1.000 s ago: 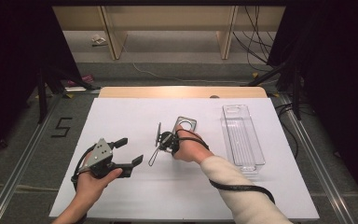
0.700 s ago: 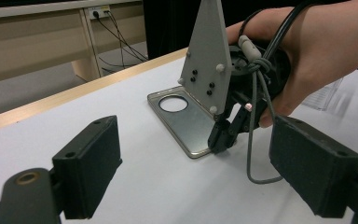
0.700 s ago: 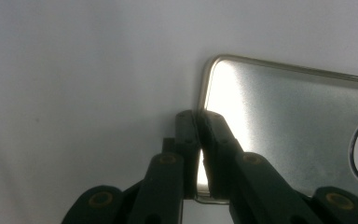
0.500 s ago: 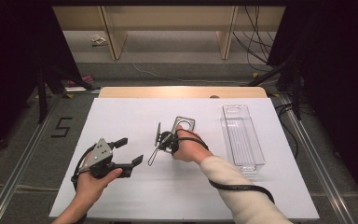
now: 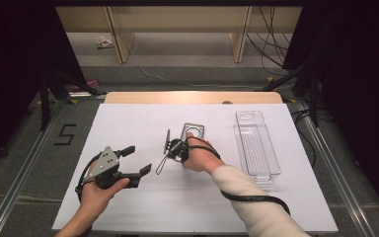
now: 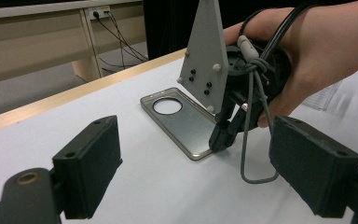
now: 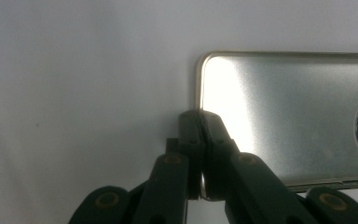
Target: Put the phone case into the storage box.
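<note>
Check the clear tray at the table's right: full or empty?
Empty. In the high view, the clear tray shows only its ribbed bottom, nothing lying inside.

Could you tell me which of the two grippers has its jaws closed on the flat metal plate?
The right gripper: its jaws pinch the edge of the flat silver metal plate with a round hole. The left gripper stands open, apart from the plate.

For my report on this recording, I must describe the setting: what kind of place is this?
Probably a lab or workshop set up for recording, not a home. A white table stands between dark curtains, cables trail on the floor behind it, and a taped number five marks the floor.
</note>
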`<action>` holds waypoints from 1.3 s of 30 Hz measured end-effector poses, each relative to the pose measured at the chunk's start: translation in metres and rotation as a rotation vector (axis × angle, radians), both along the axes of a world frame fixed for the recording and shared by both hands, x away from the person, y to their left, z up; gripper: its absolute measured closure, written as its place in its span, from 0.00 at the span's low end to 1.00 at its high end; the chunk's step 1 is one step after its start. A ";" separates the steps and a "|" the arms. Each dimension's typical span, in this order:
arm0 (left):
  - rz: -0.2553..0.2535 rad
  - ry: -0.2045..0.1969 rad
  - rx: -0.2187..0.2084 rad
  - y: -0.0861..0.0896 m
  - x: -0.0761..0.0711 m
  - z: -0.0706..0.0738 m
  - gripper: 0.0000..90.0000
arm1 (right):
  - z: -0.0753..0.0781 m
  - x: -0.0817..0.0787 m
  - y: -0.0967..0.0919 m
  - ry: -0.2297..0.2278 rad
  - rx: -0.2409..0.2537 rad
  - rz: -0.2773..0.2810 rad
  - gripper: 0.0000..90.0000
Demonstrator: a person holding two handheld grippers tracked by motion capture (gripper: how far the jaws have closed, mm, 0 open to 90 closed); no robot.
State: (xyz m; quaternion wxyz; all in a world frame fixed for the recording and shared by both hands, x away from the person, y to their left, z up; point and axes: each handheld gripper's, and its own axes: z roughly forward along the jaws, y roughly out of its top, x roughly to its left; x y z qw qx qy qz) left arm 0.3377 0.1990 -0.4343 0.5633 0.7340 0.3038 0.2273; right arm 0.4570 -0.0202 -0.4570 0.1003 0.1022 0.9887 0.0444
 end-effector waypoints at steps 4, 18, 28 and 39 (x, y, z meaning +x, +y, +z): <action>0.001 0.000 0.000 0.000 0.000 0.000 0.18 | 0.000 0.000 0.000 -0.004 0.001 0.002 0.99; 0.004 0.004 -0.001 0.000 0.000 0.000 0.18 | 0.006 -0.003 -0.005 -0.030 0.011 0.021 0.99; 0.004 0.006 -0.002 0.001 0.000 0.000 0.18 | 0.012 -0.009 -0.014 -0.054 0.042 0.036 0.99; 0.007 0.012 -0.003 0.000 0.001 -0.001 0.18 | 0.023 -0.020 -0.028 -0.099 0.104 0.050 0.99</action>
